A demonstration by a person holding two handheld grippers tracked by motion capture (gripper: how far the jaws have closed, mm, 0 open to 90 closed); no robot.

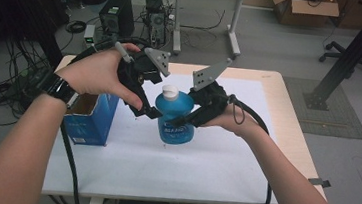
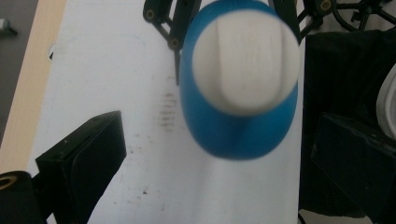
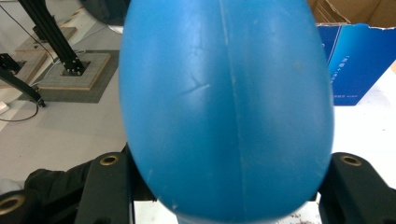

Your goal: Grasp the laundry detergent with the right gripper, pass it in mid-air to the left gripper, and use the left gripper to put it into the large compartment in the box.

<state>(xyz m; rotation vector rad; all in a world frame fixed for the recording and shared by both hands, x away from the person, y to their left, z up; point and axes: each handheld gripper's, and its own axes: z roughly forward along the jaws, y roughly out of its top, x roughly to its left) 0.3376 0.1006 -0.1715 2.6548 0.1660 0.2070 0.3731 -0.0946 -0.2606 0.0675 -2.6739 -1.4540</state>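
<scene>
The right claw (image 1: 186,118) squeezes the round blue plastic bottle with a white cap (image 1: 174,117) from its side and holds it just above the white-topped desk (image 1: 223,161). The left claw (image 1: 154,113) is wide open beside the bottle, not touching it. A blue cardboard box (image 1: 90,118) stands near on the left.

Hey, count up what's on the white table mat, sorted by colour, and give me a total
Blue: 2, the bottle held in the right gripper and the open box.
White: 1, the bottle's cap.
Black: 2, the right gripper and the left gripper.
Total: 5.
</scene>
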